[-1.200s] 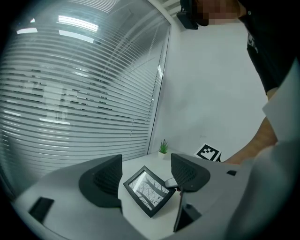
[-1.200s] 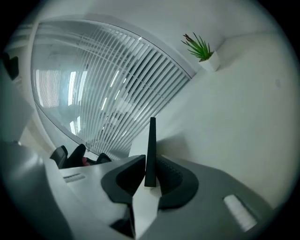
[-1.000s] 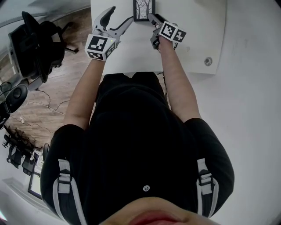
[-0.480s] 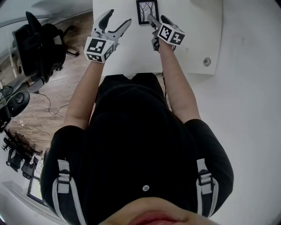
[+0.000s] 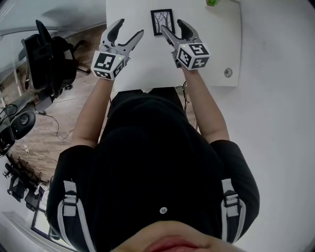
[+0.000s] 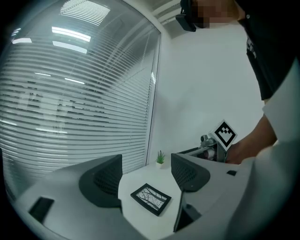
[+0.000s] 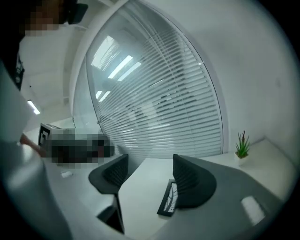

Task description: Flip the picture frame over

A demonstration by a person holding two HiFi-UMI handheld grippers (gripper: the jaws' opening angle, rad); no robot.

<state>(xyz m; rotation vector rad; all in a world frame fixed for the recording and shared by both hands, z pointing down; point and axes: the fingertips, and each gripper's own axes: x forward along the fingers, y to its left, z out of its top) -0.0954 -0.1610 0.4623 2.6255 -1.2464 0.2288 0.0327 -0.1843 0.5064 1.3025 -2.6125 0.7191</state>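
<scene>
The black picture frame (image 5: pixel 162 21) lies flat on the white table (image 5: pixel 216 44), its tree picture facing up. My left gripper (image 5: pixel 131 27) hovers open to the left of it, apart from it. My right gripper (image 5: pixel 171 24) hangs just right of the frame's near edge, open; its jaws sprang wide and have just been closing a little, with nothing between them. In the left gripper view the frame (image 6: pixel 151 198) shows beyond the open jaws. In the right gripper view the frame (image 7: pixel 168 200) is partly hidden behind the right jaw.
A small potted plant (image 5: pixel 212 2) stands at the table's far right corner, also seen as the plant (image 7: pixel 242 146). A round cable grommet (image 5: pixel 228 73) sits near the table's right edge. An office chair (image 5: pixel 47 54) stands on the wooden floor at left. A blind-covered glass wall lies beyond the table.
Both grippers have lifted off the table and drawn back from the frame. The right one left the frame's corner, rolled its marker cube upward and opened wider. The frame stays flat.
</scene>
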